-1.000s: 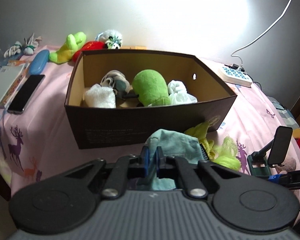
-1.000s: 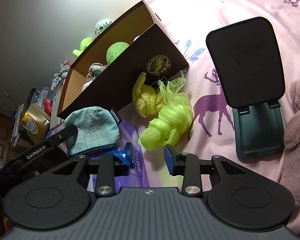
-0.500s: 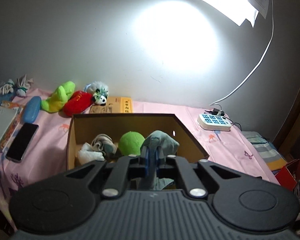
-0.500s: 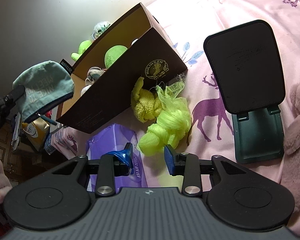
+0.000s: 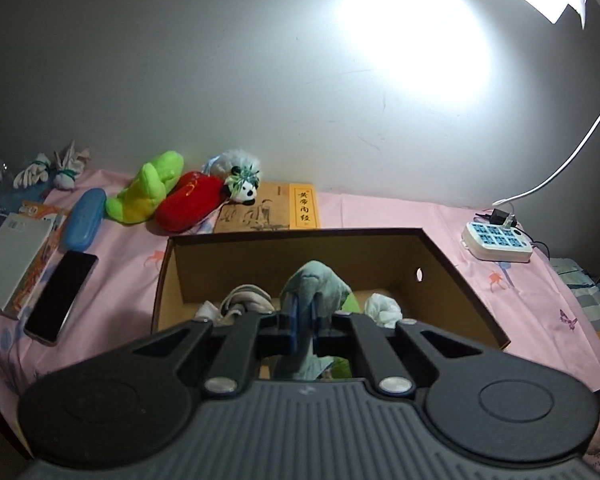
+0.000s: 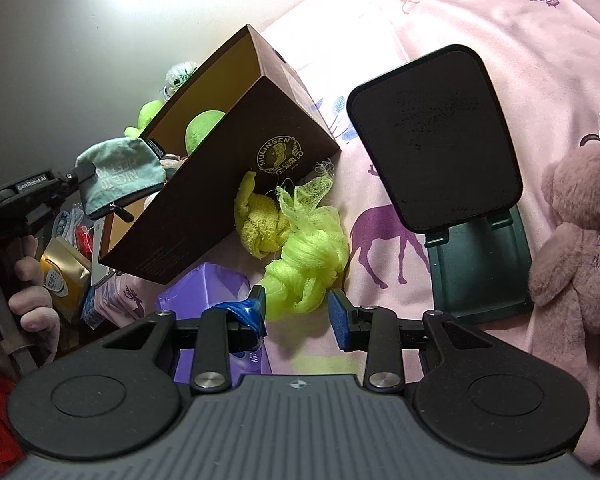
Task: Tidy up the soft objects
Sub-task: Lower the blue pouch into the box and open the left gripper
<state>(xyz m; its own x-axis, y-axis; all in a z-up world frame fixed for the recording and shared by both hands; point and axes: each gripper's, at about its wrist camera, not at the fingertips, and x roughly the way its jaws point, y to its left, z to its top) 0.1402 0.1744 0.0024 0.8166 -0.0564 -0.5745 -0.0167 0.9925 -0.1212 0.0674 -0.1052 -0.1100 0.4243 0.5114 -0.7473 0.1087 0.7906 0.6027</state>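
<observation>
My left gripper (image 5: 304, 326) is shut on a teal fabric pouch (image 5: 316, 286) and holds it above the open brown cardboard box (image 5: 296, 256). The pouch (image 6: 120, 172) and the box (image 6: 236, 184) also show in the right wrist view. Inside the box lie a white sock ball (image 5: 384, 308), a grey-white bundle (image 5: 246, 300) and a green plush ball (image 6: 202, 128). My right gripper (image 6: 298, 312) is open, its fingertips just short of a lime-green mesh bundle (image 6: 308, 268) lying beside a yellow cloth (image 6: 260, 224) in front of the box.
A black phone stand (image 6: 440, 140) and a pink teddy bear (image 6: 580, 240) lie to the right. A purple wipes pack (image 6: 204, 300) sits under my right gripper. A green plush (image 5: 148, 194), a red plush (image 5: 192, 202), a panda (image 5: 242, 186), a book (image 5: 268, 212), a phone (image 5: 62, 294) and a power strip (image 5: 496, 240) surround the box.
My left gripper lifted the teal pouch off the bedspread and carried it up over the box. My right gripper stayed open by the lime-green bundle.
</observation>
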